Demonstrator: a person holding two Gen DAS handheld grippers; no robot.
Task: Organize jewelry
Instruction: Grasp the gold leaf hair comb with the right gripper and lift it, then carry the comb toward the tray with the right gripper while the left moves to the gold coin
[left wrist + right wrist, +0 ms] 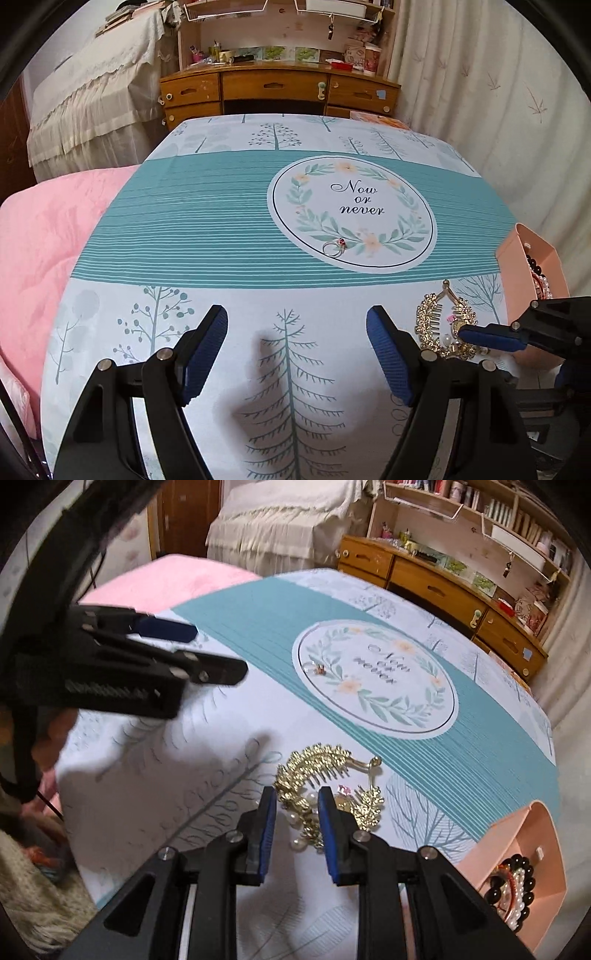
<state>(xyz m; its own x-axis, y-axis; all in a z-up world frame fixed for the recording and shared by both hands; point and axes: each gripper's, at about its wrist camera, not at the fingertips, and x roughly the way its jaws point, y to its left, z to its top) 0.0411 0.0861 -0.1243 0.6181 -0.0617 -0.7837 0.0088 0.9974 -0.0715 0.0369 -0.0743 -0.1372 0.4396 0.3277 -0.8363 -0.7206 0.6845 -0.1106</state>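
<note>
Nearest the lens in the right wrist view, the right tool (297,805) is sitting at the lower middle of the frame with its blue-padded jaws narrowed around the pearl end of the gold leaf-shaped metal hair comb with small pearls (325,775). A pad is lying on either side of the stem, yet whether they are pressing on it cannot be told, so the grip looks close but not certain. The comb is lying on the white and teal tree-printed cloth covering the bench (184,775).

At the lower right, the peach-pink open cardboard box (517,834) is holding dark and pearl bead bracelets (517,886), so sorting appears partly done, and the step in hand looks like picking up the comb. The next move is calling for a firm pinch, a lift, then a short carry right into that box.

At the upper left, the left tool (207,653) is hovering with its jaws spread wide and nothing between them.

Farther off, in the printed wreath circle, a small silver ring with a red stone (317,669) is waiting, well apart from the comb.
</note>
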